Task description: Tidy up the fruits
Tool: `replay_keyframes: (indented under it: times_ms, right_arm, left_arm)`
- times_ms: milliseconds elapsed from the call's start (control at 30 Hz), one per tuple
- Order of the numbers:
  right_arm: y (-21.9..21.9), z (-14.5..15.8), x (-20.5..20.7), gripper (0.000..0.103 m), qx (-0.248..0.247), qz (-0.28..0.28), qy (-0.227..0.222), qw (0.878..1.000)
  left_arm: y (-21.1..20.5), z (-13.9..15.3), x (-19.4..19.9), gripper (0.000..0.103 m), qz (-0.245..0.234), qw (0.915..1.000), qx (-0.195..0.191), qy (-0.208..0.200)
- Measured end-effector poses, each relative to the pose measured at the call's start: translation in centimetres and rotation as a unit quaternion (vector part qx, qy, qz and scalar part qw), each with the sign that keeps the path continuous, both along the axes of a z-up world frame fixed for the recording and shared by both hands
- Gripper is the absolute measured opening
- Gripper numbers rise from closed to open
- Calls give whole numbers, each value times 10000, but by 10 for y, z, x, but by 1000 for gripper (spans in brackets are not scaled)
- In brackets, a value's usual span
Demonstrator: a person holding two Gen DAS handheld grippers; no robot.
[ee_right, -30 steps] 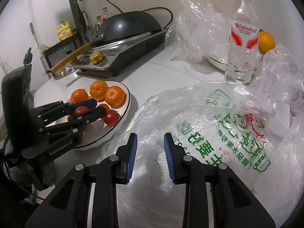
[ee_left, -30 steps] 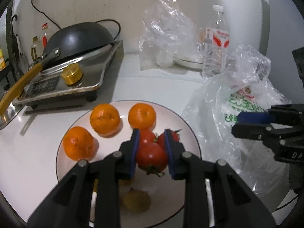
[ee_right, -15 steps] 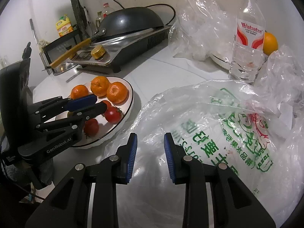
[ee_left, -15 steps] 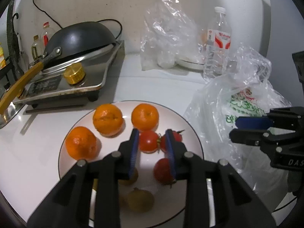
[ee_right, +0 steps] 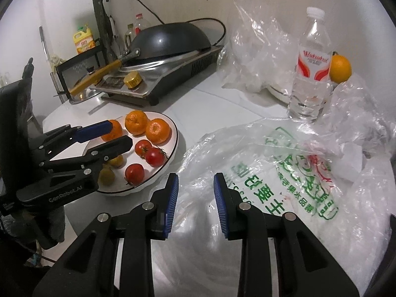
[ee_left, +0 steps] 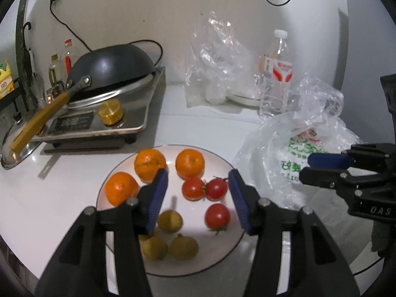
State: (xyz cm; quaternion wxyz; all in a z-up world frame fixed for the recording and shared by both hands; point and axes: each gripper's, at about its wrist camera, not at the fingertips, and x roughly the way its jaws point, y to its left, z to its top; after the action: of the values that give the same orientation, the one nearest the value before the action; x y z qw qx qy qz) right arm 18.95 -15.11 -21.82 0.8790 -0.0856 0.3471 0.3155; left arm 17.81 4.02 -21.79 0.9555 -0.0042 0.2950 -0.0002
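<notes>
**Fruit on plate, left jaws opening, right jaws narrow and empty**

White plate (ee_left: 230,250) with dark rim sits on the white counter (ee_left: 61,173). On it: three mandarins (ee_left: 149,164) at the far side, three tomatoes (ee_left: 217,215) toward the right, small yellow-green fruits (ee_left: 170,220) at the near edge, type unclear. One more orange fruit (ee_right: 340,68) sits apart, behind the water bottle (ee_right: 310,69).

Left gripper (ee_left: 198,198) hovers above the plate, jaws opening, nothing gripped; the fruit seen between the blue pads lies on the plate below. Its body reads "GenRobot.AI" in the right wrist view. Right gripper (ee_right: 195,198) hangs over the printed plastic bag (ee_right: 284,185), jaws narrow with a small gap, nothing in them. "DAS" shows on its body in the left wrist view.

Bottle label is red and white, reads roughly "Wahaha". Bag carries green Chinese characters and a green-red logo, partly creased, not fully legible. A crumpled clear bag (ee_left: 215,59) stands by the wall. Black wok (ee_left: 111,66) with wooden handle rests on a steel cooktop (ee_left: 128,121) with a brass knob. Yellow bottle (ee_right: 83,40) on the rack, label too small to read.
</notes>
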Motion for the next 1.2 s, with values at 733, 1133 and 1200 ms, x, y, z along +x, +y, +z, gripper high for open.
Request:
replay_keyframes:
  times_ms: [733,1133,1200]
  right_arm:
    - [-30,82,-85,41,262,-395,-1007,9938]
    - [-47,142,-141,61,451,-653,-1826,9800]
    - [-50,152,-151,61,488,-690,-1963,9769]
  left_arm:
    - [-24,86,-95,69,-277,9958,-43,-870]
    - [-39,148,-161,82,-302,9849,139,-1701]
    - [-39,159,-171,83,-288,9829,123,-1813]
